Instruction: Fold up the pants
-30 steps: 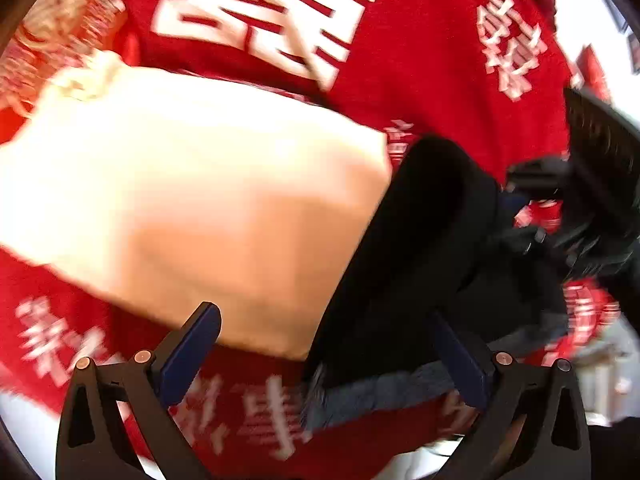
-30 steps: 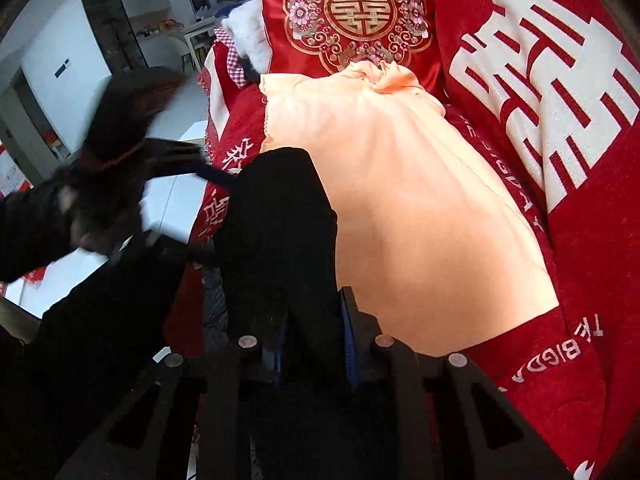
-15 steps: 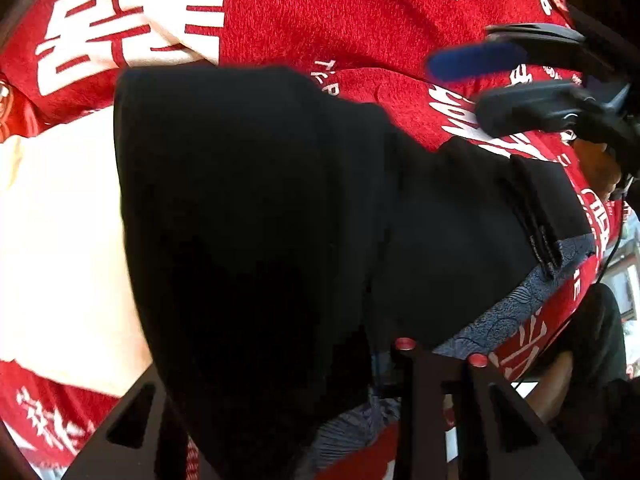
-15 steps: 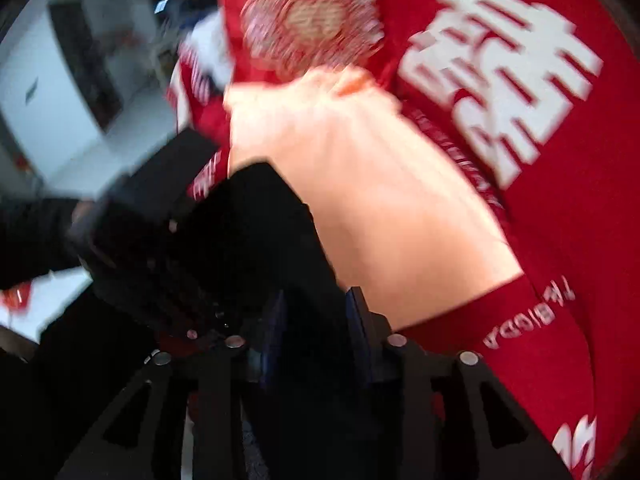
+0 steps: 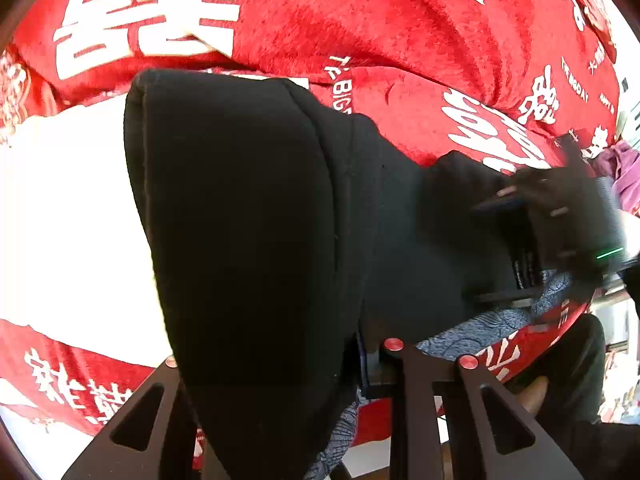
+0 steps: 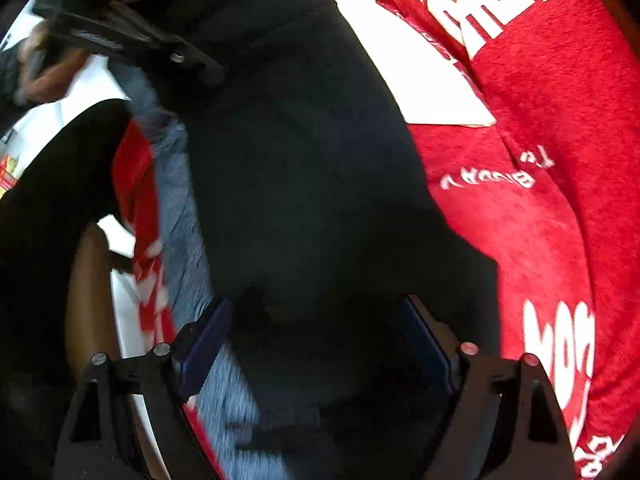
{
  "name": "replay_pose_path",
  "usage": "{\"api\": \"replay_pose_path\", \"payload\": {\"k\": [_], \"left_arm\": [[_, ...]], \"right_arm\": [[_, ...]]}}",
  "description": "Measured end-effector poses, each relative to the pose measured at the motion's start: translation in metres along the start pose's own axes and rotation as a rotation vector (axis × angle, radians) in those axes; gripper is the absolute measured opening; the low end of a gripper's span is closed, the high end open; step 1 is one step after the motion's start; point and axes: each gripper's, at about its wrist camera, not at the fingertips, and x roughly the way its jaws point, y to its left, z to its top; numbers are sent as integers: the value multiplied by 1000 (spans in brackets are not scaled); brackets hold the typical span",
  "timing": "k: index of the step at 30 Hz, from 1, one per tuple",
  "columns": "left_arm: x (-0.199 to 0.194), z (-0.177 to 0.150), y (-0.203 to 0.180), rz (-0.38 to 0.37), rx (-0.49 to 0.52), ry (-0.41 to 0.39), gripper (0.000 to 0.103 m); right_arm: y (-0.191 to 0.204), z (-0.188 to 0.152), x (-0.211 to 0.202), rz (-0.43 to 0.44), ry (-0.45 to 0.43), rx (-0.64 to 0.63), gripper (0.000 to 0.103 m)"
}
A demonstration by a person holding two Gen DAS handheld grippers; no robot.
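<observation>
pants (image 5: 256, 240): black, folded edge draped over the left gripper, lying on red blanket (image 5: 400, 40) w/ white characters
left gripper (image 5: 360, 364): jaws clamped on pants fabric — cloth hides most of one finger
right gripper (image 6: 316, 344): jaws wide apart, blue pads either side of pants, not pinching
cream cloth (image 5: 72, 220): flat on blanket, beside pants
blue-grey cloth (image 6: 180, 208): under pants edge

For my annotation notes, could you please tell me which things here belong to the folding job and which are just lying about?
Job:
black fabric pants
left tongs
right tongs

Lying about:
red plush blanket with white characters
pale peach cloth
blue-grey patterned fabric
</observation>
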Motion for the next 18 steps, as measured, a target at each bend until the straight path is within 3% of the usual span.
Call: {"api": "replay_pose_path", "payload": {"k": [1,2,4,5,7,11,18], "left_arm": [[-5,-2,-5,2,4,-2,26],[-12,-2,-10,4,8,-8,26],[-21,2,-17,-4,19,-27,26],[-27,0,-21,-6,26,-33,26],[-38,2,-34,-9,45,-45,26],[-49,6,-62,-1,86,-55,26],[-52,23,-124,19,151,-34,25]], "right_arm": [[1,2,24,-11,73,-15,96],[0,3,25,-25,31,-18,100],[-11,12,22,-13,71,39,100],[-13,13,14,-31,61,63,99],[-11,1,-25,-45,-56,74,99],[-5,-59,-98,-169,-201,186,100],[3,-176,-142,-276,-283,500,100]]}}
